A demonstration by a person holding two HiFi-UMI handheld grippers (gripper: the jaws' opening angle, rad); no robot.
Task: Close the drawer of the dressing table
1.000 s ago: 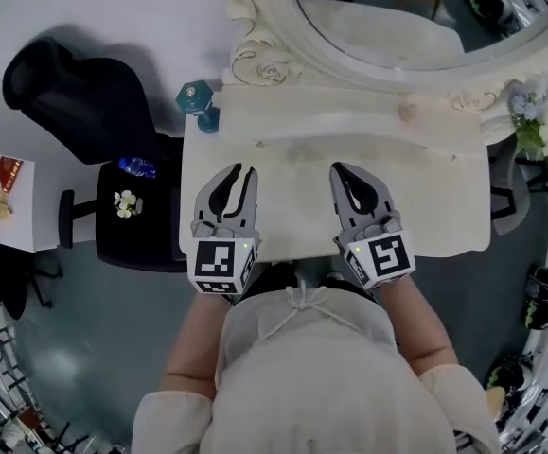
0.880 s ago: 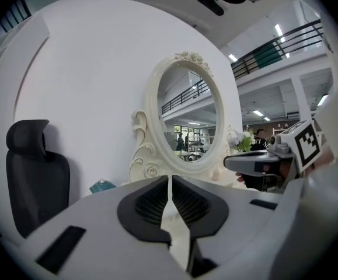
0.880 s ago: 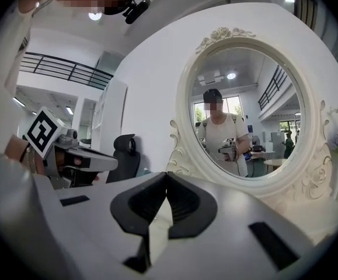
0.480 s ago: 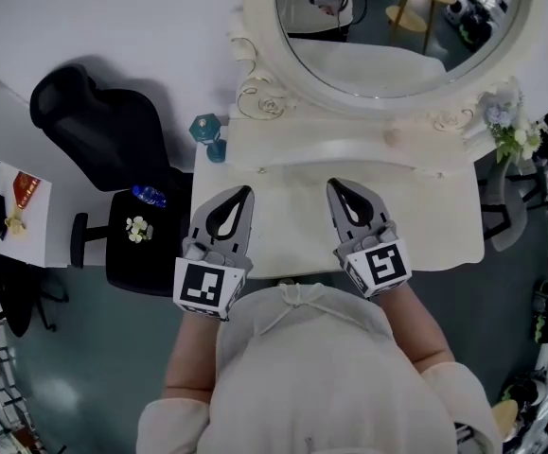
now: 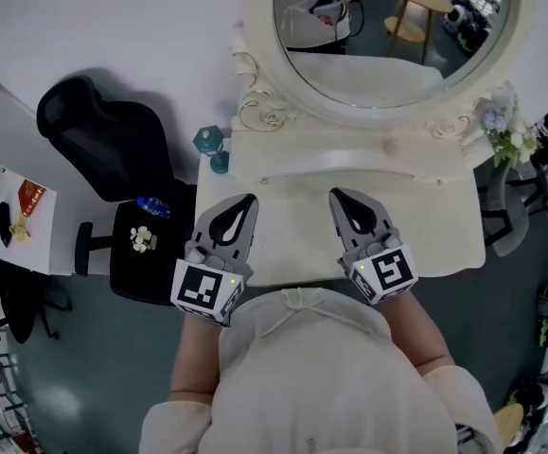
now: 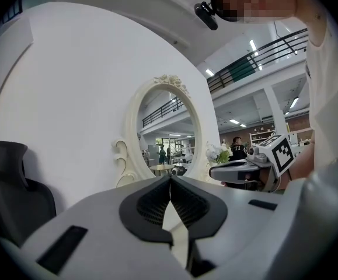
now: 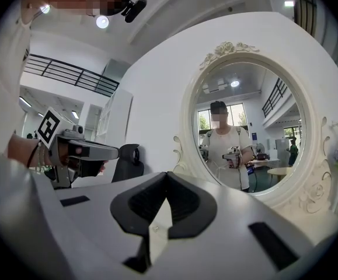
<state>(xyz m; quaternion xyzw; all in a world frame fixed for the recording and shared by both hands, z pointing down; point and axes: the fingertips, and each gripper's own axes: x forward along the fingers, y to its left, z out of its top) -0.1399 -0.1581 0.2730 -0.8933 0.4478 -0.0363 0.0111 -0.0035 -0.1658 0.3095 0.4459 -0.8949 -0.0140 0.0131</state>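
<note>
The left gripper [image 5: 248, 200] is clenched, its two jaws meeting tip to tip with nothing between them, and the right gripper [image 5: 336, 195] is clenched and empty in the same way. Both are held level, side by side but apart, above the pale counter [image 5: 292, 244] of the dressing table [image 5: 444, 235], pointing toward the oval mirror [image 5: 387, 36] in its carved white frame. The drawer sits under the counter's near edge, hidden by the top and the person's body, so whether it is flush cannot be told. A teal faceted ornament [image 5: 208, 140] stands at the counter's rear left corner and a bunch of pale flowers [image 5: 503, 126] at the rear right. A black office chair [image 5: 103, 149] stands to the left of the table.
</note>
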